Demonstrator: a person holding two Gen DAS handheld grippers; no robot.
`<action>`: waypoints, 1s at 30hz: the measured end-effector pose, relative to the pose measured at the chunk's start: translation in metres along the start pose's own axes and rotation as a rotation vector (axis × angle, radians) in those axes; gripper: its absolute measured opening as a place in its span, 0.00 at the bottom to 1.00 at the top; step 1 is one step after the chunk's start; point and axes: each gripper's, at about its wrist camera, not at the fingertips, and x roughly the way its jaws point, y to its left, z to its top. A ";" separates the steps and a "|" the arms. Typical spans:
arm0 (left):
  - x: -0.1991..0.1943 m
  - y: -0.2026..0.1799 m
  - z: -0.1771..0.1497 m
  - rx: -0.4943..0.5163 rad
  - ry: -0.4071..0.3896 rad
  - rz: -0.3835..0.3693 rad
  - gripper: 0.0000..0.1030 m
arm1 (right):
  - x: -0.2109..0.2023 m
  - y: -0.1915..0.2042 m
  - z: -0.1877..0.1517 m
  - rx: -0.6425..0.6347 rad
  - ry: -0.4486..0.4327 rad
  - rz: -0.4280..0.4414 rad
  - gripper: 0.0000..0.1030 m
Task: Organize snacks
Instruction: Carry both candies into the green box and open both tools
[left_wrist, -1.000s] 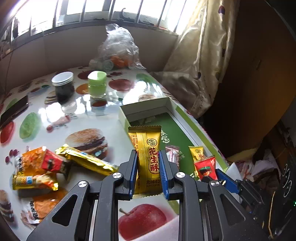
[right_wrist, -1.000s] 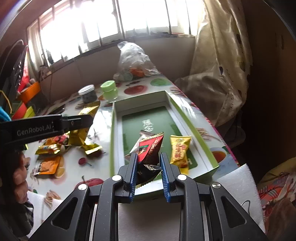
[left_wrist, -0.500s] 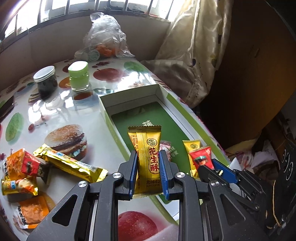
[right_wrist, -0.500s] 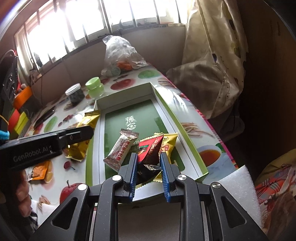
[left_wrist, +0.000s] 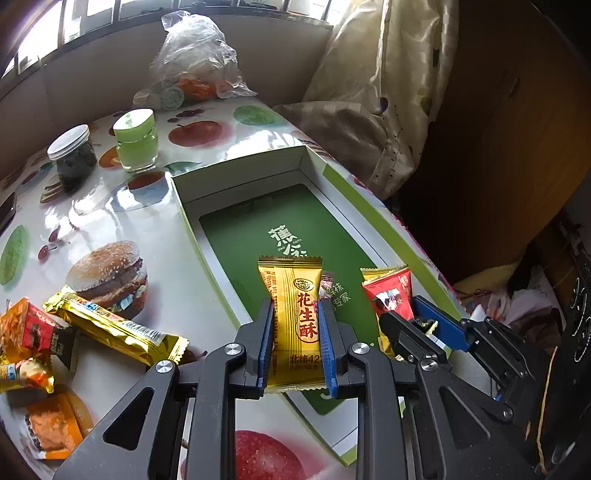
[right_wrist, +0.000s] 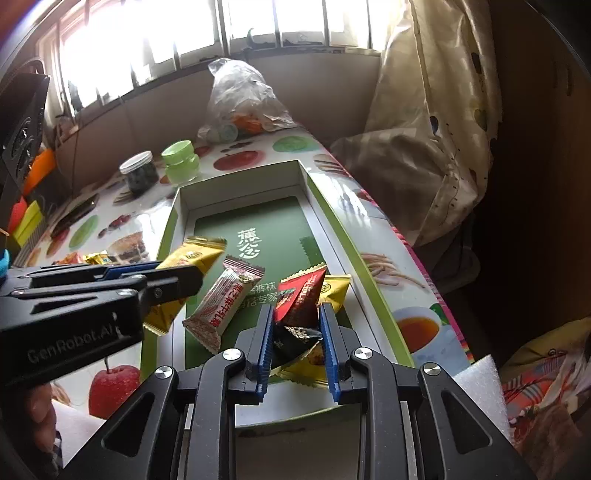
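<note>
Left gripper (left_wrist: 295, 328) fingers clench a yellow foil peanut-candy packet (left_wrist: 293, 314) between them; right gripper (right_wrist: 295, 328) fingers clench a red-and-black triangular snack packet (right_wrist: 297, 306).

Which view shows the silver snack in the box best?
The right wrist view: the silver snack lies in full sight on the box floor, beside the left gripper. In the left wrist view only a sliver shows behind the held yellow snack.
</note>
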 end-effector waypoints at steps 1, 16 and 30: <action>0.001 0.000 0.000 -0.004 0.003 0.001 0.23 | 0.001 0.000 0.000 -0.002 -0.001 -0.003 0.22; 0.010 -0.003 0.002 0.001 0.027 -0.002 0.30 | 0.002 -0.002 0.000 -0.007 -0.008 -0.011 0.31; 0.000 -0.001 0.000 -0.005 0.009 -0.007 0.37 | -0.003 -0.005 -0.004 0.005 -0.007 -0.033 0.41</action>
